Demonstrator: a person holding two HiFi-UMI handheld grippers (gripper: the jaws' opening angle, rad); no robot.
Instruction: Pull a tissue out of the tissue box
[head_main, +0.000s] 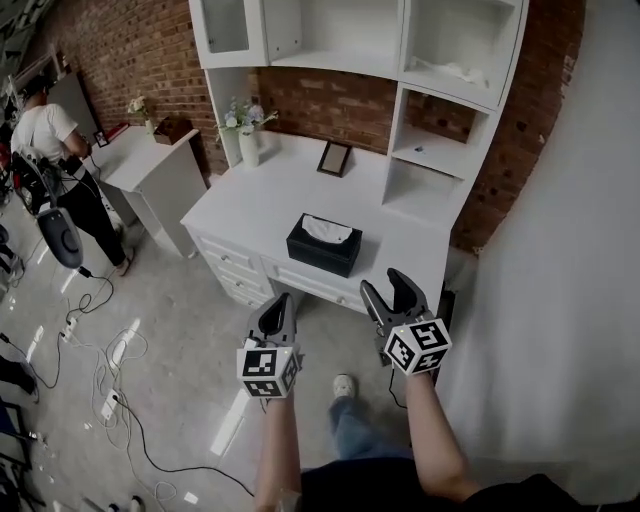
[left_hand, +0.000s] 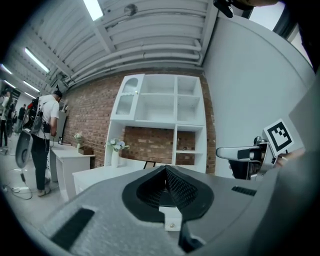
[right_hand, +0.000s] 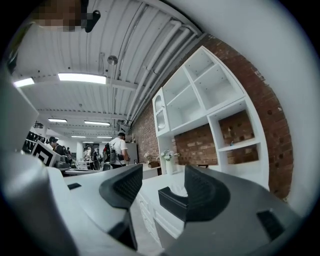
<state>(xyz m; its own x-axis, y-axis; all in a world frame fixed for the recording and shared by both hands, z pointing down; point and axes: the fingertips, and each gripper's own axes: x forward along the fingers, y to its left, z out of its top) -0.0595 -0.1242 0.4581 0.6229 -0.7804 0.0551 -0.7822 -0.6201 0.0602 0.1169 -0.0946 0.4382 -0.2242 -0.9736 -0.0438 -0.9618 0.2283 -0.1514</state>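
A black tissue box (head_main: 323, 250) stands near the front edge of a white desk (head_main: 270, 195), with a white tissue (head_main: 327, 230) bunched in its top slot. Both grippers hover in front of the desk, short of the box and touching nothing. My left gripper (head_main: 279, 303) is shut and empty, below and left of the box. My right gripper (head_main: 383, 284) is open, below and right of it. In the right gripper view the box (right_hand: 172, 197) shows between the spread jaws of that gripper (right_hand: 162, 176). The left gripper view shows shut jaws (left_hand: 165, 171) hiding the box.
A white hutch with open shelves (head_main: 440, 110) rises behind the desk, against a brick wall. A vase of flowers (head_main: 247, 135) and a small picture frame (head_main: 333, 158) stand at the back. A white wall (head_main: 560, 260) is on the right. A person (head_main: 55, 160) and floor cables (head_main: 110, 370) are on the left.
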